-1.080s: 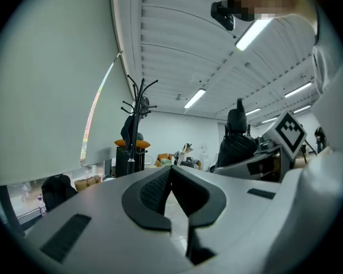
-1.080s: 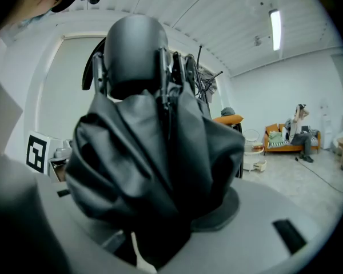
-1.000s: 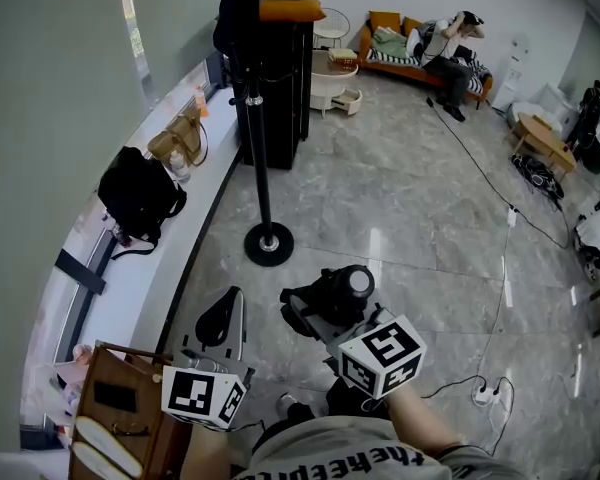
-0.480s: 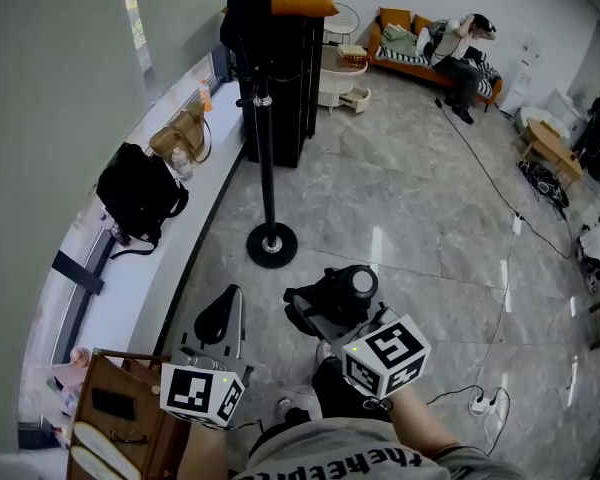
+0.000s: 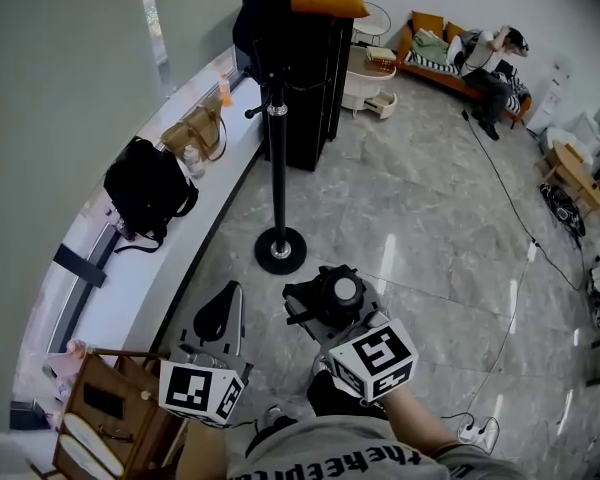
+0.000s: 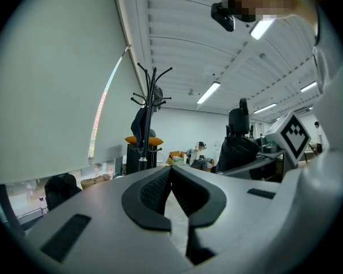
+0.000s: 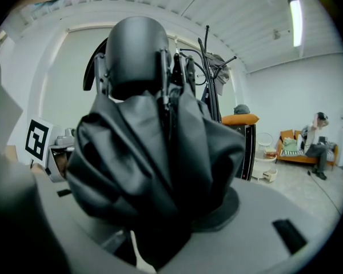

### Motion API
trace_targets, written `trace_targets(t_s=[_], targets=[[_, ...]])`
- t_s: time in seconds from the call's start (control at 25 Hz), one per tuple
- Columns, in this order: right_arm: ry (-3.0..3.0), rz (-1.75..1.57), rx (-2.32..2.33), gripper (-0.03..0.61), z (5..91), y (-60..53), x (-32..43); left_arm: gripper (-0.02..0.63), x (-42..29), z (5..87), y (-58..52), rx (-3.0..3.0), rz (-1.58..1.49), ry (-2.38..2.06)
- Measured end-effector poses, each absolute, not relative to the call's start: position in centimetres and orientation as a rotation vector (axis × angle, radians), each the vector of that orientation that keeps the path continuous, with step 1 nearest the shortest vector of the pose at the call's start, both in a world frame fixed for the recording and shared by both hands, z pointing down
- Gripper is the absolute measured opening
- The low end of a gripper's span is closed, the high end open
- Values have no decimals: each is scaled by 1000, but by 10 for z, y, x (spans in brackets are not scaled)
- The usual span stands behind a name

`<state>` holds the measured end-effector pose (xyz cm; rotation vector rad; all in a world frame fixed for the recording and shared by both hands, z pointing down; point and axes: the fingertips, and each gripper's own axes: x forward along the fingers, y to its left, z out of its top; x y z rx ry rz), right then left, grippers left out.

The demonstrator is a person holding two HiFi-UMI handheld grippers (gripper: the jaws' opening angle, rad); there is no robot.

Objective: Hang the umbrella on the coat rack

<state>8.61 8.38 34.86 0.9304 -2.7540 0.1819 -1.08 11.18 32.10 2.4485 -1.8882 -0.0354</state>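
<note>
Gripping: right gripper pinches umbrella (black, folded).
Left gripper: jaws pressed together.
Rack: base shows in head view only.
Shirt: print begins "thee".

Black: umbrella, coat rack. Grey, marbled: floor. Orange: sofa, upper right. Tan: handbag, upper left.

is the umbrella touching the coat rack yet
Apart. The head view shows the umbrella, held in the right gripper, with bare floor between it and the coat rack base.
</note>
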Motion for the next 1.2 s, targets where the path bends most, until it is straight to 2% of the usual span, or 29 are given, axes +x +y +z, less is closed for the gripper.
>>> trace_targets(t_s=[1.2], targets=[[-2808, 251, 779, 256, 356, -33, 130, 15, 41, 323, 9, 2318, 15, -2056]])
